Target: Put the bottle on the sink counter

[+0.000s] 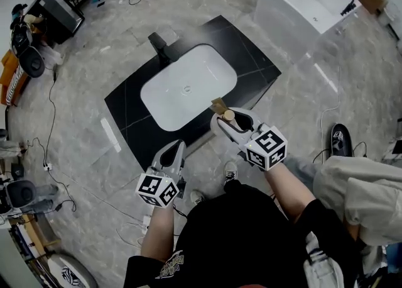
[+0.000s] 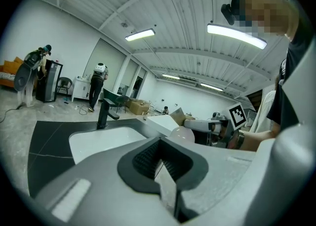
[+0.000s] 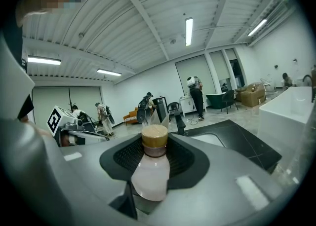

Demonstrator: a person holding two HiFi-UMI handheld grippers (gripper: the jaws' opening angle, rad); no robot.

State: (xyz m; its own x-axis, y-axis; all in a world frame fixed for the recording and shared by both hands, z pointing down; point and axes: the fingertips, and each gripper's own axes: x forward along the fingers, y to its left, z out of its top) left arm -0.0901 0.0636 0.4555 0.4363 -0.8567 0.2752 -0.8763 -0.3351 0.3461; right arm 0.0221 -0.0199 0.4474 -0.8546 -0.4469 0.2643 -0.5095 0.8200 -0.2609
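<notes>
A pale bottle (image 3: 150, 173) with a tan cap (image 1: 228, 116) stands upright between the jaws of my right gripper (image 1: 231, 121), which is shut on it. In the head view this gripper hangs just off the near edge of the black sink counter (image 1: 254, 66), by the white basin (image 1: 188, 85). My left gripper (image 1: 174, 153) is lower left, short of the counter's near edge. Its jaws are shut with nothing between them (image 2: 160, 163). The left gripper view shows the counter (image 2: 44, 141) and the black faucet (image 2: 103, 114) ahead.
A white bathtub (image 1: 308, 4) stands to the upper right of the counter. Cables and equipment (image 1: 28, 54) lie on the grey floor at the left. A black shoe (image 1: 341, 139) sits on the right. People stand far back in the room (image 3: 196, 94).
</notes>
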